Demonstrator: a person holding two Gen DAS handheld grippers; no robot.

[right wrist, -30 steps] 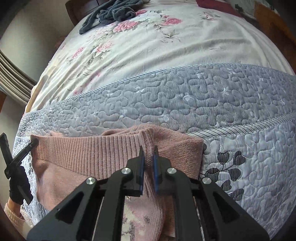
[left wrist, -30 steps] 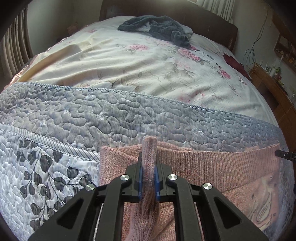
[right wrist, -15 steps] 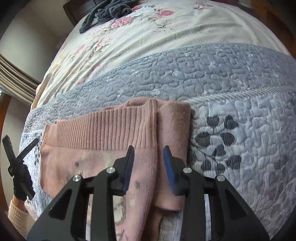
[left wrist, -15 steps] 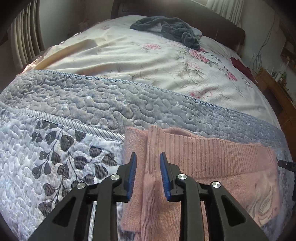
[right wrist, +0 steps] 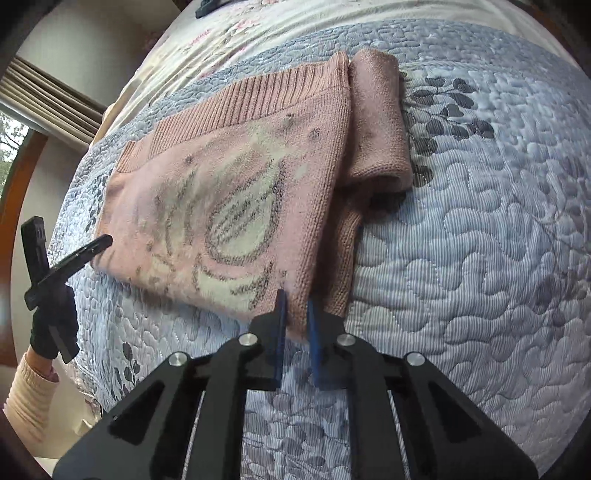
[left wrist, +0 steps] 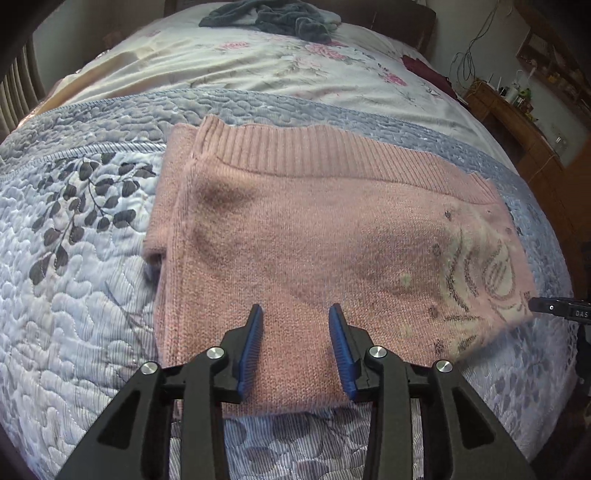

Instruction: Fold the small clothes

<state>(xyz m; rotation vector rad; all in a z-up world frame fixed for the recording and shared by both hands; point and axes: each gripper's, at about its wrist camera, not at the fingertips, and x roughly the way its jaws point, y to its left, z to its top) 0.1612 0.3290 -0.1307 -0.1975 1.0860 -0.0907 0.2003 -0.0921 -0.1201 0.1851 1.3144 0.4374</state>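
Observation:
A pink knit sweater (left wrist: 314, 229) lies folded on the grey-blue quilt (left wrist: 74, 295), ribbed hem at the far side and a pale leaf pattern toward its right end. A folded sleeve (right wrist: 376, 122) lies along its side. My left gripper (left wrist: 295, 314) hovers open over the sweater's near edge with nothing between its fingers; in the right wrist view, the left gripper (right wrist: 70, 240) sits by the sweater's left corner. My right gripper (right wrist: 296, 301) has its jaws narrowed on the near edge of the sweater (right wrist: 236, 177), with fabric between them.
A dark grey pile of clothes (left wrist: 273, 18) lies at the far end of the bed on the floral sheet (left wrist: 258, 62). A dark red cloth (left wrist: 424, 70) lies at the far right. A wooden dresser (left wrist: 517, 122) stands beside the bed.
Both grippers let go of the ribbed hem and drew back to the sweater's near edge. The left stays open; the right has since narrowed on the near edge.

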